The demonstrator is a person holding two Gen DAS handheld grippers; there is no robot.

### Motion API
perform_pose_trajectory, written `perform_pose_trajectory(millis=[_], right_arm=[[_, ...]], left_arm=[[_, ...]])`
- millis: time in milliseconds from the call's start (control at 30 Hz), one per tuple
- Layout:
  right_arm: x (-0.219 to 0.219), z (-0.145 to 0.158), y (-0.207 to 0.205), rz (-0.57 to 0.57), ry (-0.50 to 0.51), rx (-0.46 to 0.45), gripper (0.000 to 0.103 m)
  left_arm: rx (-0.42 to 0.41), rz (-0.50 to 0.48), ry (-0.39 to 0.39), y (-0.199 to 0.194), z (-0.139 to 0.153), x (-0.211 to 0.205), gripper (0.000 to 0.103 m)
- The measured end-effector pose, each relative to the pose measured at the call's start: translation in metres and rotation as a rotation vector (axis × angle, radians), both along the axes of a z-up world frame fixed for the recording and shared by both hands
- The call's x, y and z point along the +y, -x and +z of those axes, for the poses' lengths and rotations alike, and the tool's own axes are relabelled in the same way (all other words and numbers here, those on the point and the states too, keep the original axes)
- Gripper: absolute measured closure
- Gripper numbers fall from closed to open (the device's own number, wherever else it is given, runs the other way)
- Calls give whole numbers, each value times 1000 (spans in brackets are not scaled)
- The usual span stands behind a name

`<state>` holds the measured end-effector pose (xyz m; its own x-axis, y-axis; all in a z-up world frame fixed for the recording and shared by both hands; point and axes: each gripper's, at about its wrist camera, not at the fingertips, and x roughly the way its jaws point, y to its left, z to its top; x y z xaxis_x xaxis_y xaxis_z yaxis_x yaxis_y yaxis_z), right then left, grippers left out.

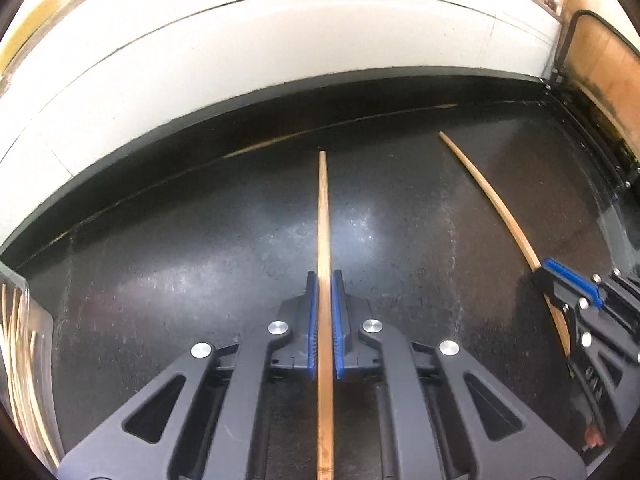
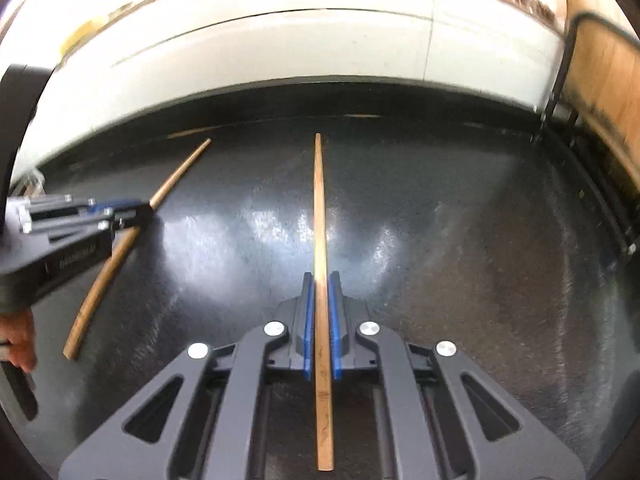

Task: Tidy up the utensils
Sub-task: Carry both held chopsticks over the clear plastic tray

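Your left hand-held gripper [image 1: 325,280] has its blue pads [image 1: 311,320] pressed against a wooden chopstick [image 1: 323,220], one on each side. The stick runs lengthwise between the fingers: its thin tip reaches out ahead of the fingertips over the dark desk [image 1: 200,260], and its thick end passes back under the gripper body toward you.

Your right hand-held gripper [image 2: 319,280] is clamped in the same way on a second chopstick [image 2: 319,208]. This one also points straight ahead, narrow end forward, with its butt end showing below the fingers near the camera. Faint markings show on the wood there.

From the left wrist view, the right hand-held gripper [image 1: 568,284] sits off to the right and slightly forward, its chopstick [image 1: 492,196] angling away up and to the left. From the right wrist view, the left hand-held gripper [image 2: 120,208] comes in from the left edge, its chopstick [image 2: 176,172] slanting ahead and to the right; your hand [image 2: 18,340] shows at the lower left edge.

Low on the left of your left gripper stands a clear container [image 1: 24,340] with several more pale sticks in it. Ahead of both grippers the desk ends at a white wall [image 1: 280,48].
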<state>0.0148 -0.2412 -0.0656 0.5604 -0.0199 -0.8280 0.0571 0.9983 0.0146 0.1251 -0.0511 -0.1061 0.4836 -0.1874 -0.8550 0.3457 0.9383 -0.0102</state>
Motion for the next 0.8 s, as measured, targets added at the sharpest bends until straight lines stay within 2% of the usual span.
perform_pose_trajectory(millis=[133, 467, 633, 800], right_arm=[[-12, 4, -5, -45, -101, 47, 96], [-7, 41, 18, -97, -286, 18, 96], [38, 61, 38, -20, -369, 2, 96], [94, 63, 59, 38, -400, 32, 96]], left_arm=[[59, 16, 34, 0, 14, 9, 97], [50, 35, 101, 43, 77, 52, 97], [42, 0, 71, 70, 105, 78, 97], [32, 3, 70, 98, 121, 132, 97]])
